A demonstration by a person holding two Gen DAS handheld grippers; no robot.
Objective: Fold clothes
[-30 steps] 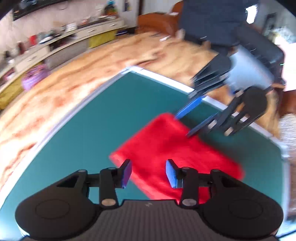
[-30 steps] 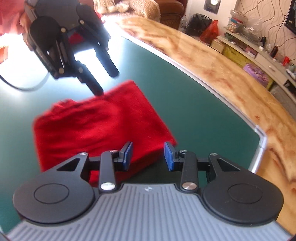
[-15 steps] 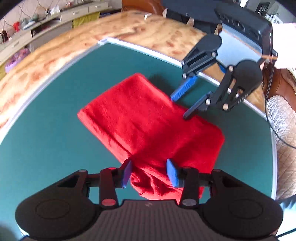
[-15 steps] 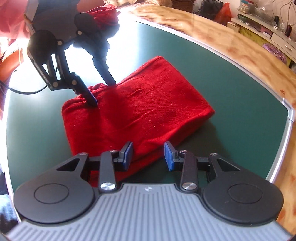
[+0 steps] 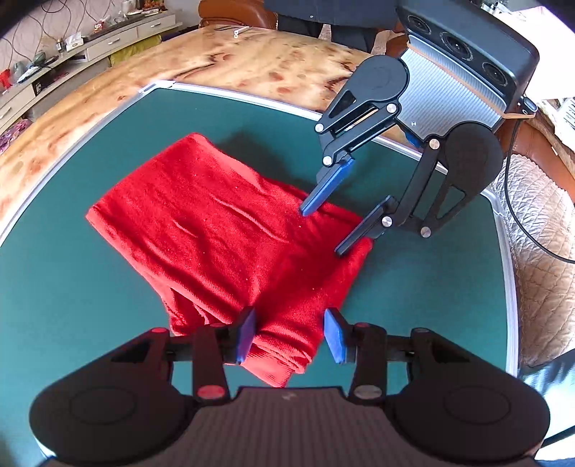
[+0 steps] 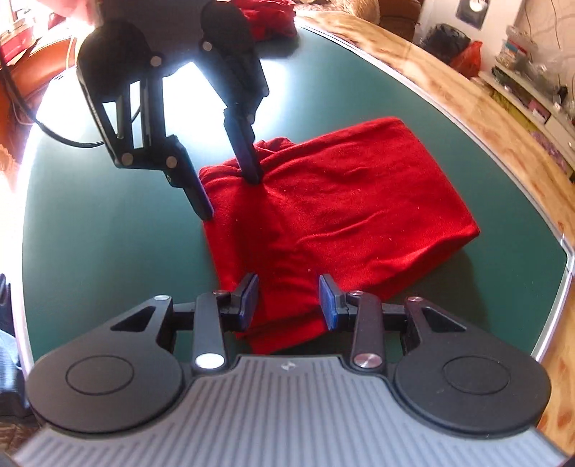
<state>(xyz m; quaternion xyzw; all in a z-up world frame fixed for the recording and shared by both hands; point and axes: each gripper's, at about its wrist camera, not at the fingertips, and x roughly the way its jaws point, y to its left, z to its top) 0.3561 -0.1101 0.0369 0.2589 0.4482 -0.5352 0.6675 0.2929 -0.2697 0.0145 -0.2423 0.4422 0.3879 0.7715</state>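
A folded red garment [image 5: 222, 230] lies on the green mat [image 5: 72, 280]; it also shows in the right wrist view [image 6: 345, 208]. My left gripper [image 5: 289, 336] is open, its jaws astride the garment's near corner. My right gripper [image 6: 289, 300] is open, its jaws astride the opposite corner. In the left wrist view the right gripper [image 5: 320, 230] stands over the far right corner, tips touching the cloth. In the right wrist view the left gripper [image 6: 230, 197] stands at the far left corner.
The mat has a pale metal rim [image 5: 230, 91] and lies on a wooden table [image 5: 251, 57]. More red cloth [image 6: 267, 21] lies at the mat's far end. A cable [image 6: 54, 133] trails from the left gripper. A low cabinet [image 5: 72, 46] lines the wall.
Both grippers have come down and closer to the garment, from above it to opposite corners. The jaws now stand astride the cloth edges. Both stay open.
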